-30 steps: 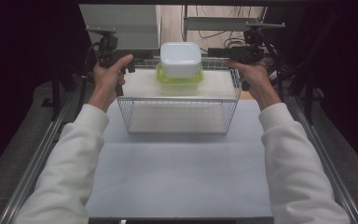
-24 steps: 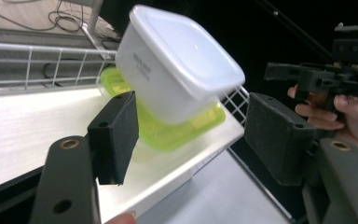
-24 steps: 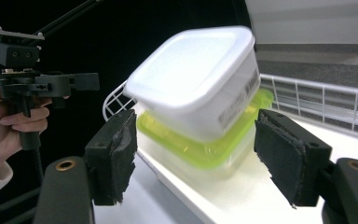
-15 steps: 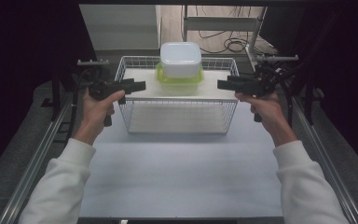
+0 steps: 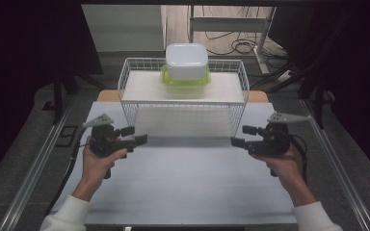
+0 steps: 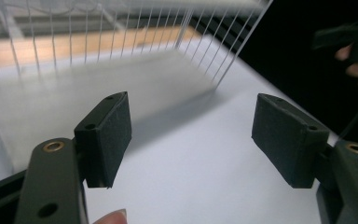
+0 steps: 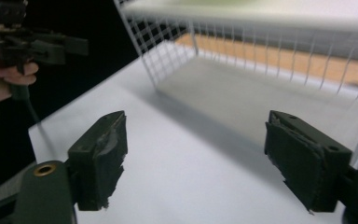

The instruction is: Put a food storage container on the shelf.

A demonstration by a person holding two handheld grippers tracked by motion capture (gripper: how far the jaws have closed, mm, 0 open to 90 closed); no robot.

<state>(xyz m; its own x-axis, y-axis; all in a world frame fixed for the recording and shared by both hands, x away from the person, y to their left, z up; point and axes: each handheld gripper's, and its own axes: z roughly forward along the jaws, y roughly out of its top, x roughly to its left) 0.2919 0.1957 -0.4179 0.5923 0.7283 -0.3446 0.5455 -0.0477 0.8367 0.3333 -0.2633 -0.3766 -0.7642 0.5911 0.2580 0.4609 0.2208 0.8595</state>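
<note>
Both the left gripper (image 5: 136, 135) and right gripper (image 5: 244, 136) hang low over the table (image 5: 188, 192), jaws apart, just opening and empty, facing inward as if finished, well apart from the lidded container (image 5: 186, 67) atop the wire basket (image 5: 183, 103).

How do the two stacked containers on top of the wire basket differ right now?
The white container sits on top; the yellow-green container sits beneath it, resting on the white board across the wire basket. The white one is opaque and looks taller and narrower; the yellow-green one is translucent, shallower, and its rim sticks out wider. Both have rounded corners and stand level, untouched by either gripper.
</note>
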